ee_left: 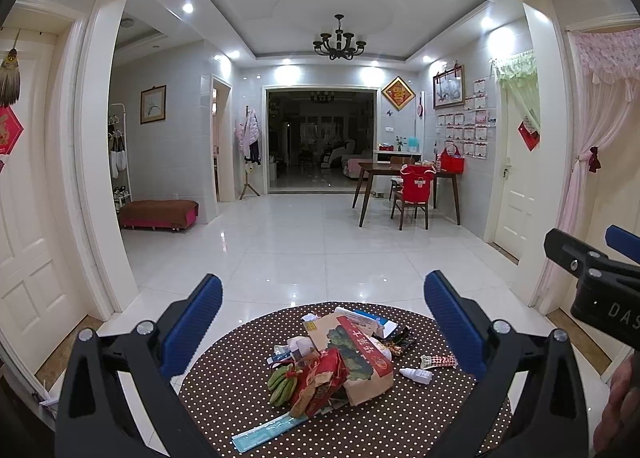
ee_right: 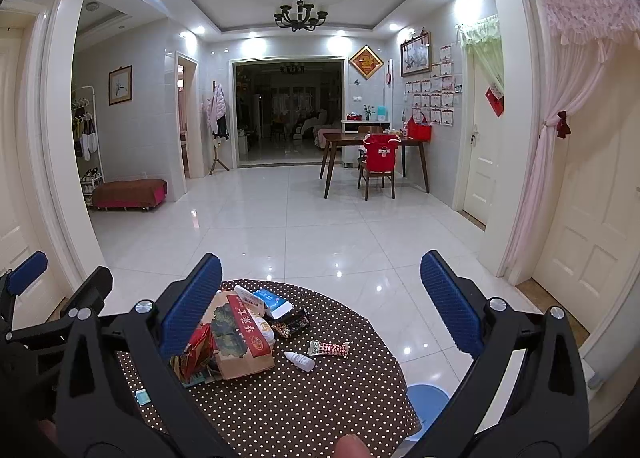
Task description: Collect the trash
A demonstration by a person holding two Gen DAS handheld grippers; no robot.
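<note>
A heap of trash [ee_left: 332, 362] lies on a round brown polka-dot table [ee_left: 240, 378]: a torn brown paper bag [ee_left: 360, 358] with red print, red wrappers [ee_left: 320, 382], white and blue cartons [ee_left: 372, 320], a small white dropper bottle [ee_left: 416, 374], a red-and-white snack packet [ee_left: 438, 360] and a light blue strip [ee_left: 268, 432]. My left gripper [ee_left: 323, 308] hangs open above the heap, holding nothing. My right gripper [ee_right: 321, 288] is open too, above the bag [ee_right: 240, 338], the bottle [ee_right: 299, 360] and the packet [ee_right: 329, 348].
Green bananas [ee_left: 283, 382] lie in the heap. A blue bin [ee_right: 428, 406] stands on the floor right of the table [ee_right: 320, 398]. White tiled floor stretches ahead to a wooden dining table [ee_left: 404, 173] with a chair. Doors and pink curtains [ee_right: 560, 117] flank the sides.
</note>
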